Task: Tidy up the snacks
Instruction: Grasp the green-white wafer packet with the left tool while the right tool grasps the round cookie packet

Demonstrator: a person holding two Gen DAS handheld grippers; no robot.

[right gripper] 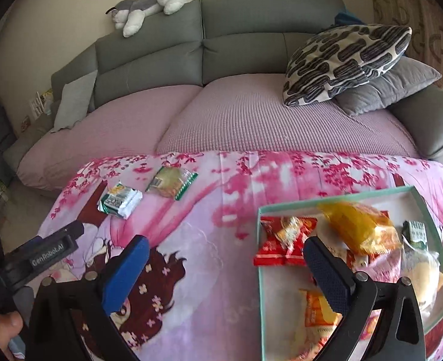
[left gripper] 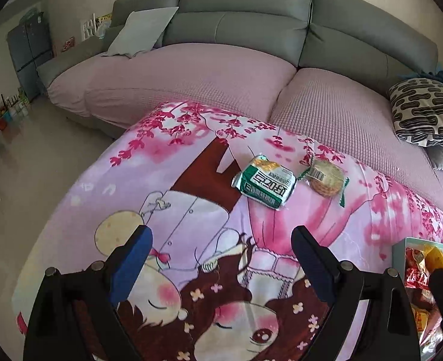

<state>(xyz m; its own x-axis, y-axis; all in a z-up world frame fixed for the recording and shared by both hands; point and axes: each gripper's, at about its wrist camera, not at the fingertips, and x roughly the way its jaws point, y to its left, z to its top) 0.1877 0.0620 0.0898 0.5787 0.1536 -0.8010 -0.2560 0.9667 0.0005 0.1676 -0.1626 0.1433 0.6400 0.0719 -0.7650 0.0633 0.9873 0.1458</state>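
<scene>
We see the green snack packet [left gripper: 265, 185] at one o'clock from our wide, empty left gripper [left gripper: 221, 258], long axis slanting eleven-to-five; right gripper [right gripper: 226, 270], wide and empty, sits farther.

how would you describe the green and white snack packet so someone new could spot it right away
On the pink cartoon-print cloth before the grey sofa, two snacks lie outside the box. The green and white packet is squarish and opaque, unlike the clear-wrapped round biscuit beside it.
</scene>
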